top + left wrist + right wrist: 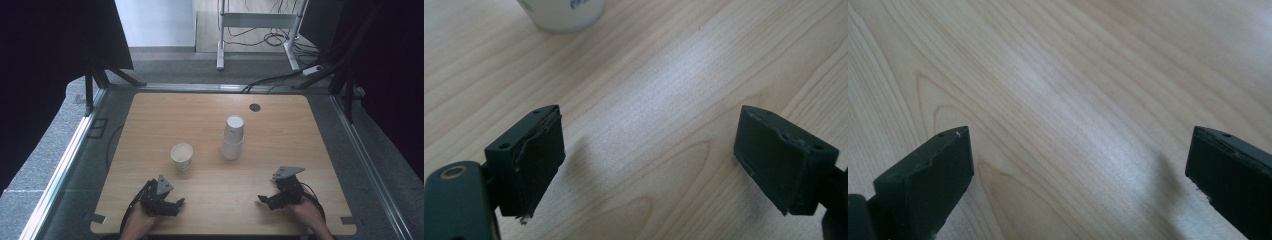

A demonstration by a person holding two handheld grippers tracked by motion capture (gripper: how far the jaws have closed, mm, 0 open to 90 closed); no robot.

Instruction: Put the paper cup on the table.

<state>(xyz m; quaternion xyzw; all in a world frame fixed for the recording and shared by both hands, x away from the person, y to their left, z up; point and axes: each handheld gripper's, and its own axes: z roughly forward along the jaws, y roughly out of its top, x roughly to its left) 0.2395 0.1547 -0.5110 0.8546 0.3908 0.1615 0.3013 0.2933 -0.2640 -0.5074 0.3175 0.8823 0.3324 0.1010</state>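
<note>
Left gripper: jaws spread wide, holding nothing, near left on the table.
Right gripper: jaws wide apart, empty, near right.
Single cup: upright, beyond the left gripper.
Stacked cups: mid-table, farther off.

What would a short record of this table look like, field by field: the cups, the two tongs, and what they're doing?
surface: wooden table
single cup: white paper cup, upright, open side up, left of centre
cup stack: white cups nested, right of the single cup, apart from it
left tongs, open, holding nothing, near the table's front edge
right tongs, open, holding nothing, near the front edge
nearest cup to left tongs: the single cup
contact: neither tongs touch a cup
</note>
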